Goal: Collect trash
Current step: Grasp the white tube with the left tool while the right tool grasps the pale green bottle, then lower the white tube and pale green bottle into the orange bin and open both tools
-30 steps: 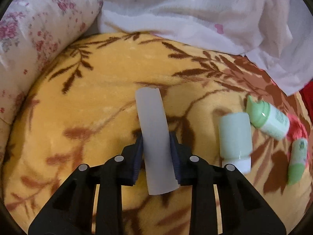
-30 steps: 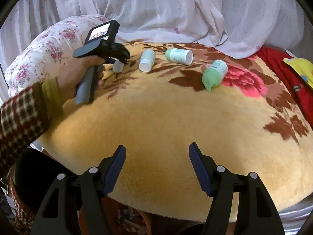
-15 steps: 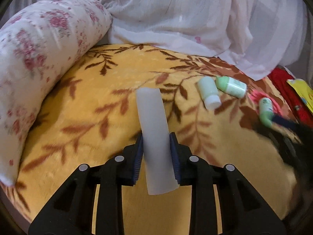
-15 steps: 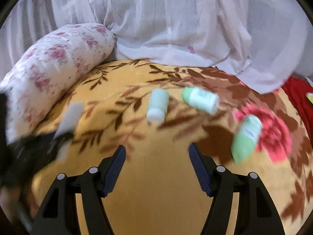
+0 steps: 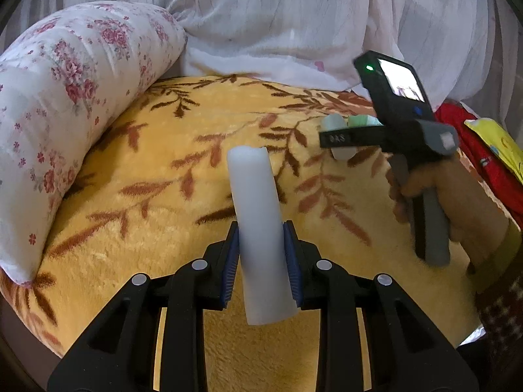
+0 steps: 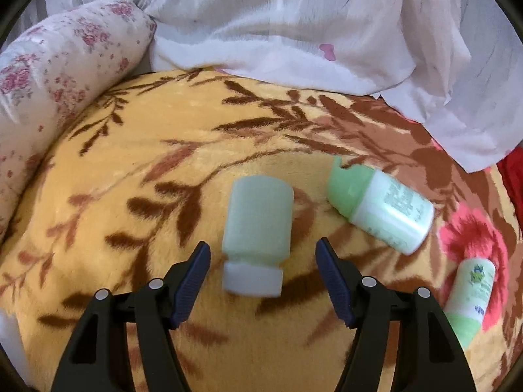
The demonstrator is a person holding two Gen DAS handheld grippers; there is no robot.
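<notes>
A: What is the left gripper (image 5: 261, 254) doing?

B: Its jaws are clamped on a white tube (image 5: 258, 228), one blue pad on each side. The tube sticks out past the fingers, tilted a little, above the yellow blanket (image 5: 163, 196) with its brown leaf pattern.

A: And the right gripper (image 6: 263, 277)?

B: Its jaws stand apart with nothing gripped. A pale green bottle (image 6: 256, 225) lies on the blanket just ahead of the 2 fingers, white cap towards them, and the pads do not touch it.

A: Any other trash nearby?

B: 2 more pieces, both lying on their sides. A white bottle with a green cap (image 6: 382, 205) lies just to the right of the pale green one, cap pointing up and left. A smaller green and white tube (image 6: 470, 294) lies further right, on the pink flower of the blanket, near the picture's edge.

A: What else is around?

B: A flowered pillow (image 5: 65, 98) runs along the left edge of the blanket, and a white sheer curtain (image 6: 294, 23) hangs behind and spills onto it. From the left wrist camera, a hand (image 5: 457, 196) holds the right gripper's handle, with a checked sleeve (image 5: 503, 310) below it. To the far right lie a red cloth (image 5: 483, 150) and a yellow packet (image 5: 497, 143)
</notes>
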